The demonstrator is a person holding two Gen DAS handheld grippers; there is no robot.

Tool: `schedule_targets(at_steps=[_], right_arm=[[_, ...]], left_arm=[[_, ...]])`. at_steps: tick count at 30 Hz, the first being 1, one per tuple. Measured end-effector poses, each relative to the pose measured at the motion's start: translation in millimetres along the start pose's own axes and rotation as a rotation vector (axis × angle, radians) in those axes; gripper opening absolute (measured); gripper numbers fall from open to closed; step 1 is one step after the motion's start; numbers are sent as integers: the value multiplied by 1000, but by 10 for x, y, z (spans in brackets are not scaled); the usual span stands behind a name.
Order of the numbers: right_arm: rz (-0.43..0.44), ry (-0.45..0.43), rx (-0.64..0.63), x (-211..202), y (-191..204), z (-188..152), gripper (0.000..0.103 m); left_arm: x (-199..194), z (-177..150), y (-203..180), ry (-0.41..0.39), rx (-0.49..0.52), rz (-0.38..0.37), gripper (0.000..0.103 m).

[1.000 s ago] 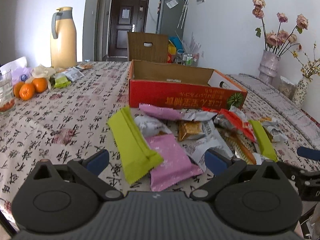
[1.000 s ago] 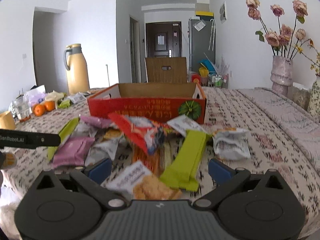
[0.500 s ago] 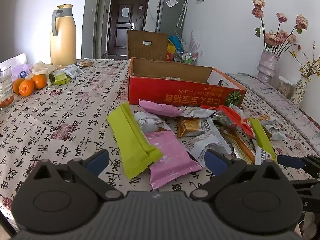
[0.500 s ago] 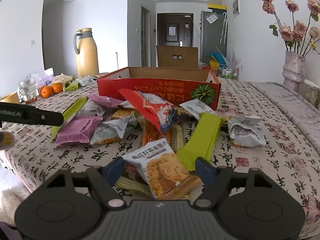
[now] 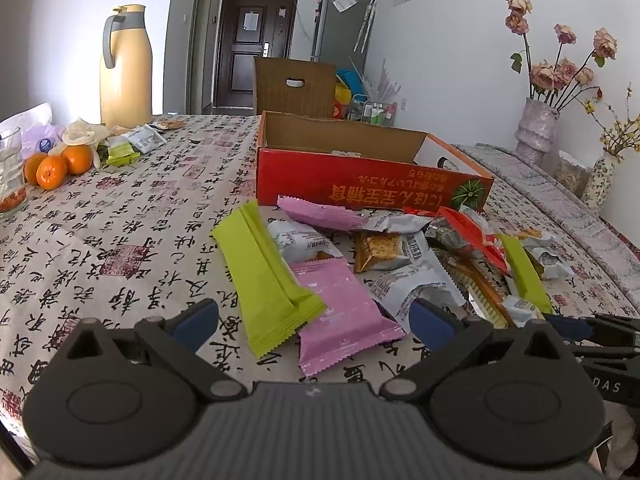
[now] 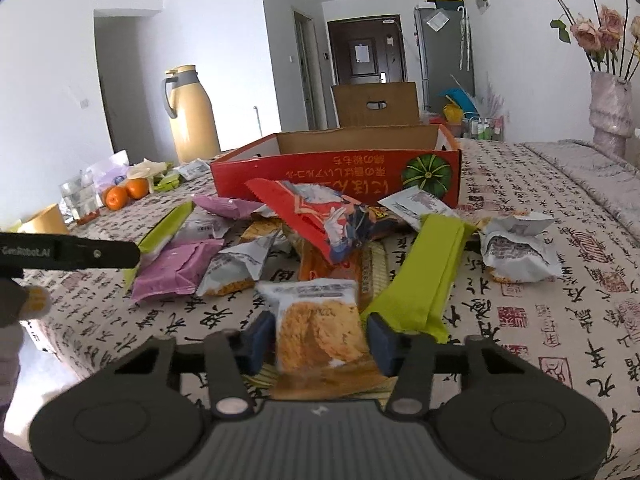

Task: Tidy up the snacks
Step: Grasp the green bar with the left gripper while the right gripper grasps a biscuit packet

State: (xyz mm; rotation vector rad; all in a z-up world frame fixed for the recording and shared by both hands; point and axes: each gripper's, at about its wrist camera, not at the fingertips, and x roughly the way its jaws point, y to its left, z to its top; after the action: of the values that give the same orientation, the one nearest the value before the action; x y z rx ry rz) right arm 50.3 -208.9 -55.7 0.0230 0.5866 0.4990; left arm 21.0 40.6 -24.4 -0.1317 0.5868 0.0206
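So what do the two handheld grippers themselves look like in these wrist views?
Both look alike. The left gripper and the right gripper each have a dark grey ribbed body, two round black housings, black linkage arms with silver pivot pins and blue finger pads. One black finger, seen side-on, carries white lettering.

Two lime-green snack bars point(image 5: 267, 276) point(image 5: 522, 268) and two pink packets point(image 5: 340, 312) point(image 5: 320, 212) lie in the pile. One red cardboard box point(image 5: 372, 190) sits behind it. Two oranges point(image 5: 51, 171) point(image 5: 78, 159), one yellow thermos jug point(image 5: 126, 68), two flower vases point(image 5: 536, 132) point(image 5: 600, 184).
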Motion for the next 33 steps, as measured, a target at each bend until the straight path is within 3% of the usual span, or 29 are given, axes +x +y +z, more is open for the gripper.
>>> schedule_targets(at_steps=[12,28,31,33], right_arm=[[-26,-90,38,-170,-73,65,42],[-152,-146,95,-162,-339,147,42],[-156,-141,98,-142,-342,146,42],[-157,-138,98,-124,-337,150,42]], left_arm=[[69,55,32,11,-16,27,103],[510,402,306,76,-121,155,103],[615,418,343,103,-138,156,96],[677,415,350,126,-149,150,85]])
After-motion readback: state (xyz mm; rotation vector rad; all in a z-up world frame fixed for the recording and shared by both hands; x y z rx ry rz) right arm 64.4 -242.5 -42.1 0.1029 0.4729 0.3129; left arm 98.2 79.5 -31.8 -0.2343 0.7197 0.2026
